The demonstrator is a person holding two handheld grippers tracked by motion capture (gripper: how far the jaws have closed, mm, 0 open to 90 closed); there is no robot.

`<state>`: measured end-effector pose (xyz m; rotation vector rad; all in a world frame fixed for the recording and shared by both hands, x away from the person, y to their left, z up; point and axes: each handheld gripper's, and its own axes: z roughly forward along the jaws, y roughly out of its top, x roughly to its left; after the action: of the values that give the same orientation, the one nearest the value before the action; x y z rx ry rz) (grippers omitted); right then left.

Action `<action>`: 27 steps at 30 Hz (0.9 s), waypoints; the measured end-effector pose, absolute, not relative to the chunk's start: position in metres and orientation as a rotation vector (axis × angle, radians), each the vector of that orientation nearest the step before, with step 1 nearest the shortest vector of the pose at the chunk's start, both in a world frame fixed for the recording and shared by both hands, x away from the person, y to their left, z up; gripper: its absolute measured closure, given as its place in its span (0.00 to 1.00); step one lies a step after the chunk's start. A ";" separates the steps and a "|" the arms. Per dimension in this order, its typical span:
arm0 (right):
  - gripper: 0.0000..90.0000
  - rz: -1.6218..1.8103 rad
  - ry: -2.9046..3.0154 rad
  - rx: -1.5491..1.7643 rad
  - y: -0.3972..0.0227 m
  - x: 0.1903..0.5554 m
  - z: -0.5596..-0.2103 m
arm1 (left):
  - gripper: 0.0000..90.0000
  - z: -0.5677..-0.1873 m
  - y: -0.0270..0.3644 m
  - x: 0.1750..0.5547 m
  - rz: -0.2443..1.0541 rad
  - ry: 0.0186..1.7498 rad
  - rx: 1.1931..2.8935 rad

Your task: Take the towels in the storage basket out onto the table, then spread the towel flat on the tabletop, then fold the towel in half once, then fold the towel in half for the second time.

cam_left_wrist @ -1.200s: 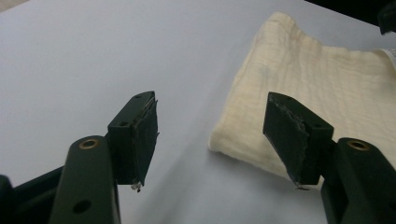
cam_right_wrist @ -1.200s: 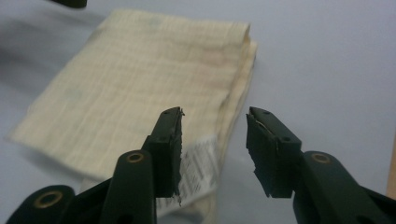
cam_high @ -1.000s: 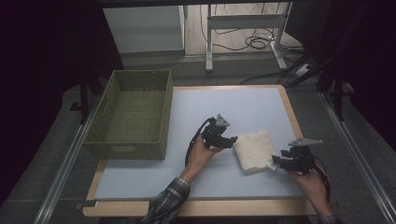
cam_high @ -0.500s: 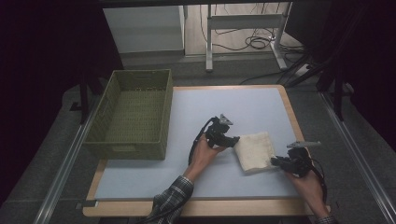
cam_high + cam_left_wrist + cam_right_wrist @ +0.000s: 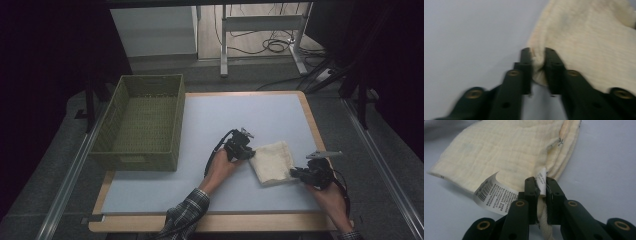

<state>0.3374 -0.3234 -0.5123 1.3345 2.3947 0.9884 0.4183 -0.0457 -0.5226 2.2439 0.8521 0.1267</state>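
Note:
A folded cream cloth (image 5: pixel 272 161) lies on the pale blue table mat (image 5: pixel 240 120), right of centre. My left gripper (image 5: pixel 248 151) sits at the cloth's left edge; its jaws have just been closing and now pinch a fold of the cloth (image 5: pixel 584 47). At the cloth's near right corner, my right gripper (image 5: pixel 296 173) is shut on the cloth (image 5: pixel 506 152) and on a white care label (image 5: pixel 492 193) sewn there. Both grippers rest low on the mat.
A green woven basket (image 5: pixel 142 150) stands empty at the table's left side. The wooden table edge (image 5: pixel 215 224) runs along the front. Metal rails flank the table, and a desk frame with cables stands behind it.
Both grippers have closed onto the cloth. The left one has slid slightly toward the cloth's left edge and lower. The right hand stays where it was.

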 end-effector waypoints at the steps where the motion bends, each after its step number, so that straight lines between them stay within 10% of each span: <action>1: 0.91 0.997 2.391 1.338 -0.324 0.337 -0.512 | 0.92 -0.522 -0.047 0.417 0.141 0.846 2.248; 27: 0.91 1.229 2.456 1.253 -0.295 0.340 -0.482 | 0.92 -0.477 -0.006 0.417 0.283 0.841 2.248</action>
<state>0.3399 -0.2946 -0.4823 1.2531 2.4564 1.2285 0.4171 -0.0063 -0.4771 2.2485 0.8413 0.2833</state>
